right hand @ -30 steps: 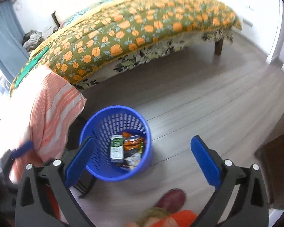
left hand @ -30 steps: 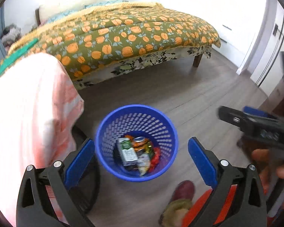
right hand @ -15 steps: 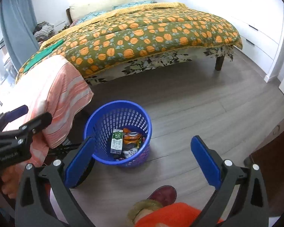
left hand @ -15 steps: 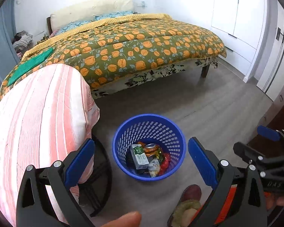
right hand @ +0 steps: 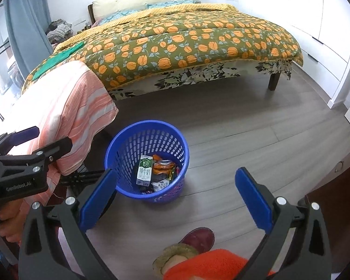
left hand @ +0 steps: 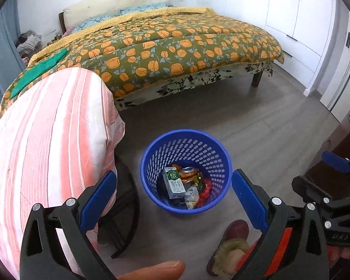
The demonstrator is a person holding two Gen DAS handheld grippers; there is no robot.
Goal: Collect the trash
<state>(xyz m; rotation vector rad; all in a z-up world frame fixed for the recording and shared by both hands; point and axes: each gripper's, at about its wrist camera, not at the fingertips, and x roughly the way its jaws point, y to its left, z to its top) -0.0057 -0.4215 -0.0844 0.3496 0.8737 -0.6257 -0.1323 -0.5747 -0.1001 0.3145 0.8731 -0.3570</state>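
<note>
On the grey plank floor by the bed [left hand: 165, 44], a round perforated blue plastic bin [left hand: 185, 170] holds a milk carton [left hand: 173, 183], can and crinkled wrappers; both grippers [left hand: 173, 192] [right hand: 176, 187] hover released, fingers spread.

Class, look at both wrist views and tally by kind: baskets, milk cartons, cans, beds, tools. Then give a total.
Blue basket: 1
Milk carton in the basket: 1
Orange can in the basket: 1
Bed: 1
Tools, both open and empty: 2, left tool and right tool
Total: 6
</note>
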